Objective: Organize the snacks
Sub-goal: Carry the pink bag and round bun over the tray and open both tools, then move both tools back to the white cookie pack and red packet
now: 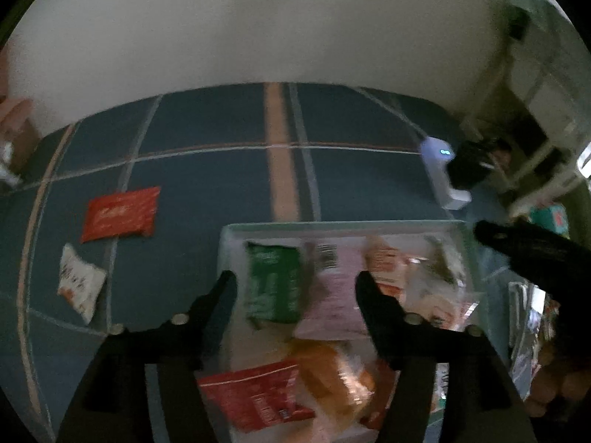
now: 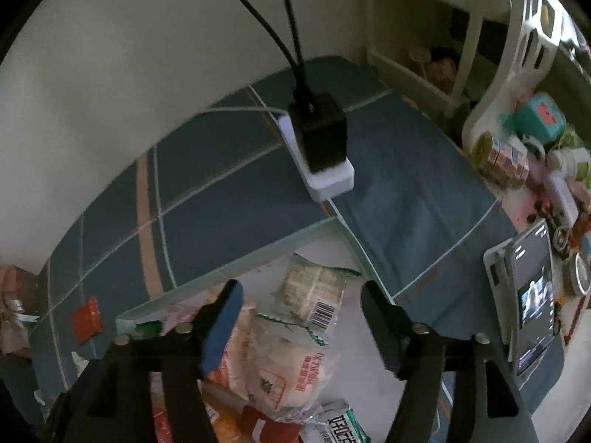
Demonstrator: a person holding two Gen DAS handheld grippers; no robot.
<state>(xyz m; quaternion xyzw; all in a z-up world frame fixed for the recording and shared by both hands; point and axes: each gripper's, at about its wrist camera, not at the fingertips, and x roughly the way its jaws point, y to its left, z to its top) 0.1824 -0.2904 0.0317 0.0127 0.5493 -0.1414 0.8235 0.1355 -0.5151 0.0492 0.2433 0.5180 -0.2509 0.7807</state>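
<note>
Our left gripper (image 1: 295, 288) and right gripper (image 2: 301, 302) hang released over the clear bin (image 1: 343, 226), green packet (image 1: 275, 284) between the left jaws (untouched). Beyond, left, a red packet (image 1: 122, 213) and white packet (image 1: 79, 282) await collection next, we judge.

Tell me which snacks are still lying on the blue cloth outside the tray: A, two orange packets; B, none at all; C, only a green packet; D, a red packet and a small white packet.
D: in the left wrist view a red packet and a small white packet lie on the blue cloth, left of the tray.
</note>
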